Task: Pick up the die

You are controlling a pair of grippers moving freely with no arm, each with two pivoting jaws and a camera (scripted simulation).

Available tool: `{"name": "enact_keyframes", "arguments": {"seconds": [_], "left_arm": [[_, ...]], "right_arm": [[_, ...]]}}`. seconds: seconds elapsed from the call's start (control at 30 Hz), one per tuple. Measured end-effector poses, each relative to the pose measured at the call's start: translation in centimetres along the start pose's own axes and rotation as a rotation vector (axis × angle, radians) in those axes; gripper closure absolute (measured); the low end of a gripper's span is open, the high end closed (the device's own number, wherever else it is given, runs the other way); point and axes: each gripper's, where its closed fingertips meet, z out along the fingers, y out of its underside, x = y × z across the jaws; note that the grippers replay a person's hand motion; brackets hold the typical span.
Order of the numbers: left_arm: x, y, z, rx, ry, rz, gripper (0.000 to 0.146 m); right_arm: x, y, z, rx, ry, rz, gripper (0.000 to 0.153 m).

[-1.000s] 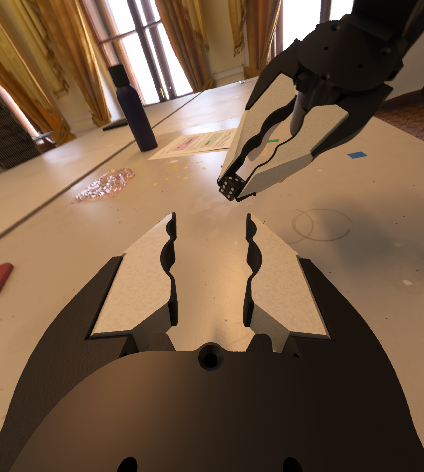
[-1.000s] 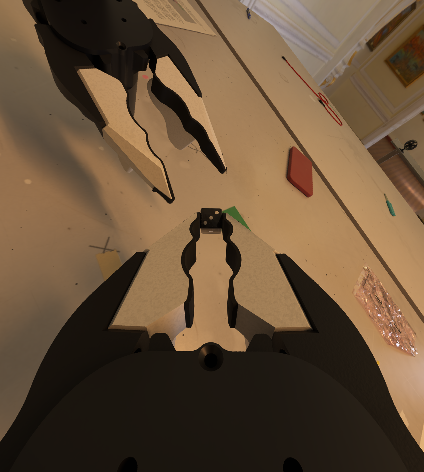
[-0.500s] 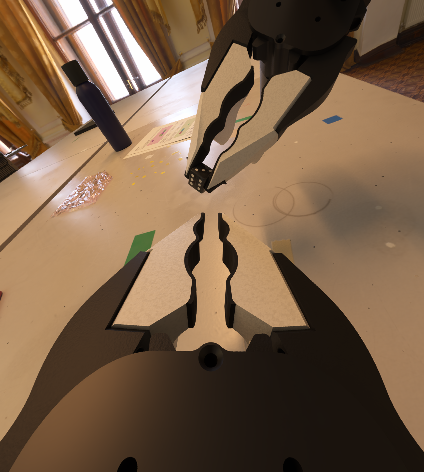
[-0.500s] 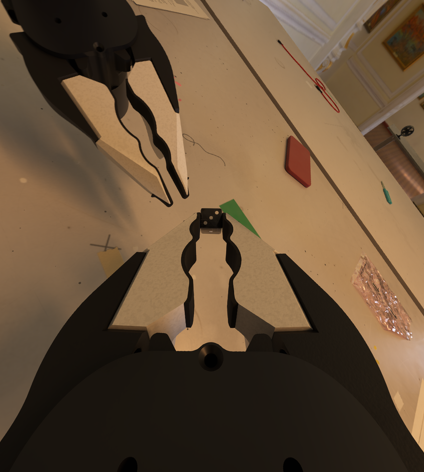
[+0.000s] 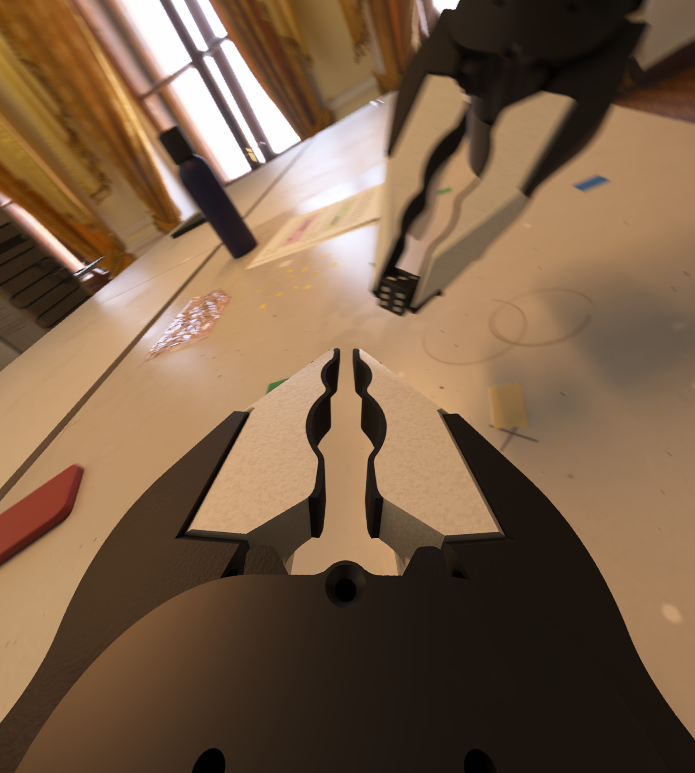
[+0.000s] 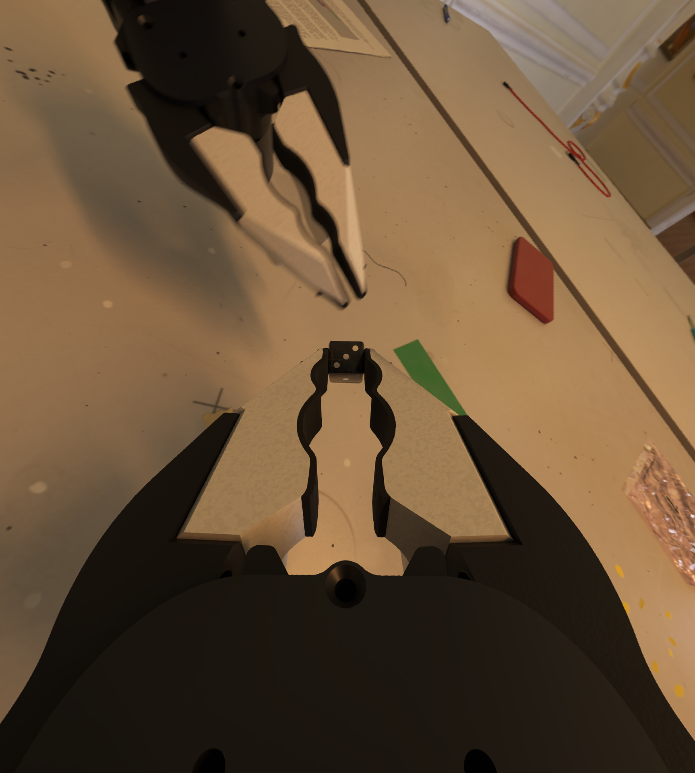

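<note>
The die (image 6: 346, 356) is a small black cube with white pips. My right gripper (image 6: 346, 355) is shut on it at the fingertips and holds it above the beige table (image 6: 86, 376). In the left wrist view the die (image 5: 396, 289) shows at the tip of the right gripper (image 5: 400, 293), which hangs down from the upper right. My left gripper (image 5: 346, 353) is shut and empty, with a thin slit between its tips, low over the table just short of the die. It also shows in the right wrist view (image 6: 350, 295), facing my right gripper.
A dark bottle (image 5: 207, 205), a printed sheet (image 5: 320, 228), a crumpled foil piece (image 5: 191, 322), a red flat block (image 5: 19, 523), a green strip (image 6: 425, 376), a yellow note (image 5: 507, 405) and a red cord (image 6: 563, 142) lie on the table. A seam (image 6: 546, 234) runs along it.
My left gripper has closed from open to nearly shut and pulled back a little. My right gripper has kept its hold on the die and lifted it higher.
</note>
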Motion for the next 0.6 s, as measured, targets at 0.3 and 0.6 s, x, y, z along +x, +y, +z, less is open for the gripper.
{"name": "enact_keyframes", "arguments": {"seconds": [0.3, 0.6], "left_arm": [[-1.2, -0.7, -0.5, 0.098, 0.171, -0.528, 0.112], [-1.5, -2.1, -1.0, 0.228, 0.278, -0.77, 0.118]], "right_arm": [[2.3, -0.4, 0.4, 0.048, 0.244, 0.092, 0.136], [2.1, -3.1, 1.8, 0.167, 0.47, 0.052, 0.136]]}}
